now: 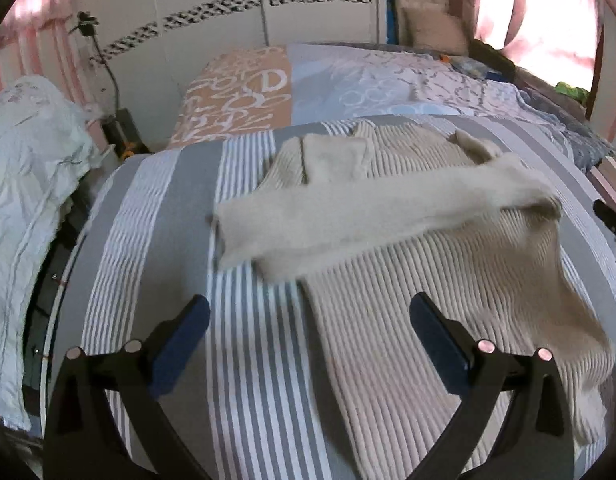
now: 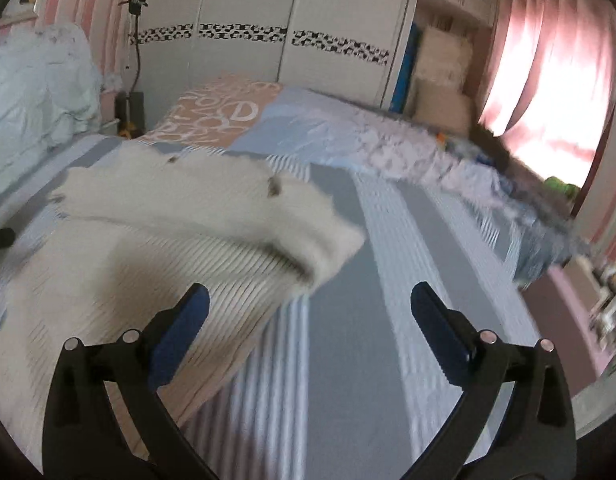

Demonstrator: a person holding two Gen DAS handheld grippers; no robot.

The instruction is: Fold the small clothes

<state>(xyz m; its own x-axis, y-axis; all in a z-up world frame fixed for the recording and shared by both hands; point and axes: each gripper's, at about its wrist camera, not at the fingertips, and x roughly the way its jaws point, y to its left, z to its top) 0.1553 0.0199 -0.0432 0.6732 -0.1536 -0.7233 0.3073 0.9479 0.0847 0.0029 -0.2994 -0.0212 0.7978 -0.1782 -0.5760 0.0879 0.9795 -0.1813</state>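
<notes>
Sweater, cream ribbed knit [image 1: 447, 280], lying flat on the grey-and-white striped bed cover [image 1: 252, 360] just ahead of both wide-open, empty hand-held grippers, left [image 1: 309, 336] and right [image 2: 309, 330]; probably light, limp and non-slippery, best pinched at hem corners.
</notes>
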